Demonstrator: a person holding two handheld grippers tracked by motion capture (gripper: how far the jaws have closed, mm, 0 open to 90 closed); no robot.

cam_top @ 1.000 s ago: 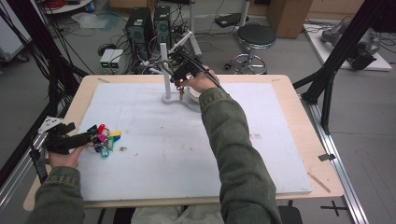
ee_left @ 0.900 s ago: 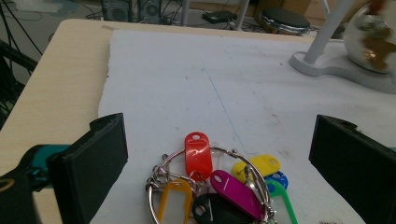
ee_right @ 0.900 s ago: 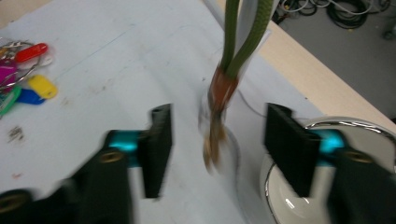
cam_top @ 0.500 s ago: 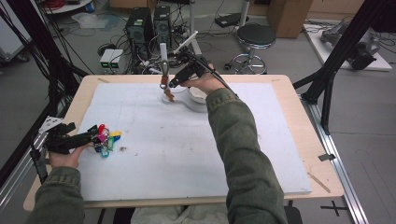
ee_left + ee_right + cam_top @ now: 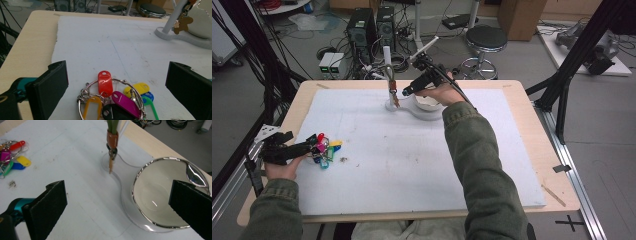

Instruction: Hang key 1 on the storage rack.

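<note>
A bunch of coloured key tags on a metal ring [image 5: 324, 148] lies on the white mat at the left. My left gripper [image 5: 307, 146] rests beside it, open, and in the left gripper view the ring [image 5: 110, 100] lies between the jaws with neither pad touching it. A brown key fob [image 5: 395, 98] hangs from the white stand [image 5: 387, 60] at the back. My right gripper [image 5: 406, 91] sits just right of the fob. Its jaws have just been opening and hold nothing. The right gripper [image 5: 117, 190] looks at the fob [image 5: 112, 146] and the white bowl [image 5: 160, 195].
The white bowl [image 5: 428, 104] sits on the stand's flat base, under my right hand. The white mat [image 5: 412, 165] covers most of the wooden table [image 5: 532, 110]. Black frame legs stand at both sides of the table.
My right gripper has opened and drawn back a little to the right of the stand, leaving the brown fob hanging there. The left hand has stayed put.
</note>
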